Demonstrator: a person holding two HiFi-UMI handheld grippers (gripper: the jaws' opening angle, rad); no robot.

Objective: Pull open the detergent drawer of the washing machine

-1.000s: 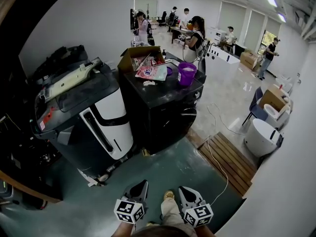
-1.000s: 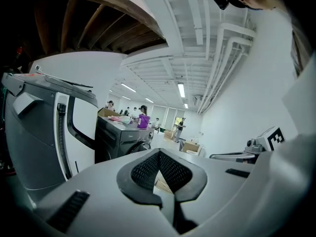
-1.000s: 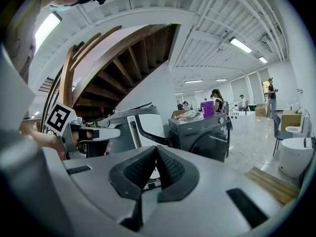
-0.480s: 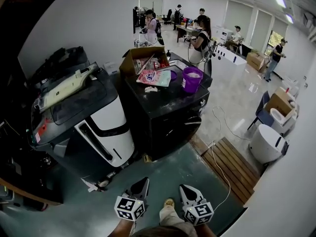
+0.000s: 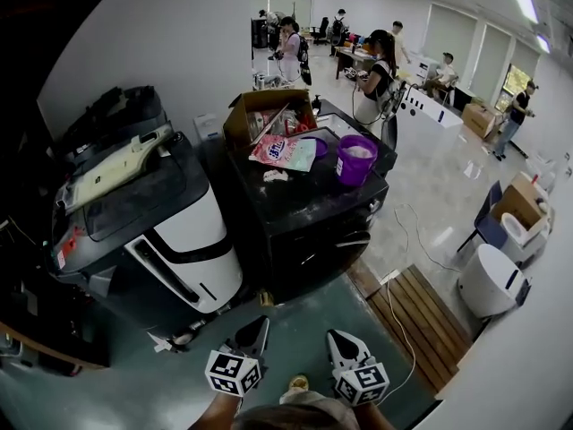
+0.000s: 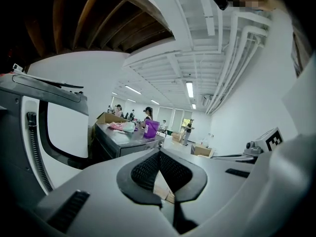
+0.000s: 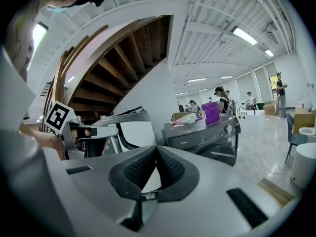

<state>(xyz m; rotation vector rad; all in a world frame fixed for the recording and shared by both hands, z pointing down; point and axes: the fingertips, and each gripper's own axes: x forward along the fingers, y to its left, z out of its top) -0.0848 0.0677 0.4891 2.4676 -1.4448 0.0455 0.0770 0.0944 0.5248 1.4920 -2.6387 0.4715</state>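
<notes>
Washing machine [image 5: 309,227]: one dark front-loader, mid-room, its front turned toward the right of the head view. The detergent drawer should sit in the control band along the top of that front. From the right gripper view we see that band and one round knob [image 7: 228,128], all flush. The drawer's outline is too small to pick out, and we judge it closed.

On the machine's lid:
- one purple bucket [image 5: 355,159]
- one open cardboard box [image 5: 267,115]
- one pink packet [image 5: 283,151]

We take these for laundry supplies parked within reach, clear of the front panel.

Left of the washer, just beside it, stands one grey-and-white appliance [image 5: 170,240]. One slatted wooden platform [image 5: 416,307] lies on the floor to the right.

Two grippers, low in the head view and well apart from the washer, both point toward it. The left gripper [image 5: 253,332] has its jaws together with nothing between them, and the right gripper [image 5: 338,340] likewise. Closed and level suits the walk-up. We judge the pull not yet begun, and one gripper must open to take the drawer's edge.

At least six people work in the background.
</notes>
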